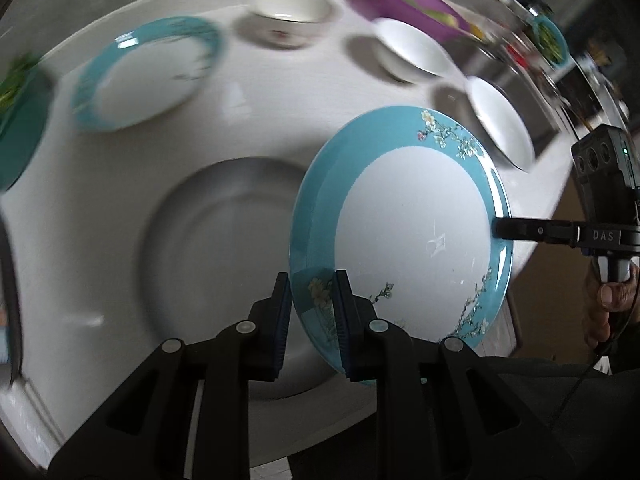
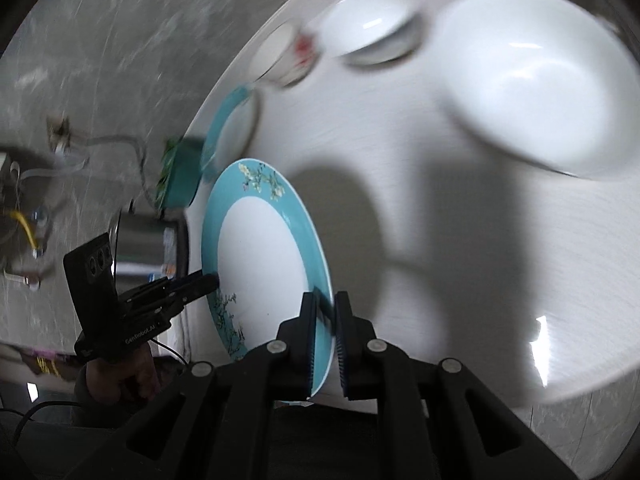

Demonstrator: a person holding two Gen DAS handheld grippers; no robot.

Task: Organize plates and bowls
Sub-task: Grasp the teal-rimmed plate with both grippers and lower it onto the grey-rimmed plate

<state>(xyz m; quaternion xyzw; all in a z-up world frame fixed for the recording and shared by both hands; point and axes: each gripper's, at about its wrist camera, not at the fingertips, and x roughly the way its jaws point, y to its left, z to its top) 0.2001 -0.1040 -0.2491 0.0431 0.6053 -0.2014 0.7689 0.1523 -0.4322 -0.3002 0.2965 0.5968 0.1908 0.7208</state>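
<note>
I am holding the plate (image 1: 412, 236) above the table (image 1: 240, 120): left gripper (image 1: 310, 312) clamping its 7 o'clock rim, right gripper (image 2: 324, 320) clamping its 3 o'clock rim.

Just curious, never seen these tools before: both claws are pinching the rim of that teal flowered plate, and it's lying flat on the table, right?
Not quite. Both claws do pinch the rim: the left claw on one edge, the right claw on the opposite edge. But the teal flowered plate is not lying flat; it is lifted off the white table and tilted, its shadow cast beneath it. The left wrist view shows this best.
</note>
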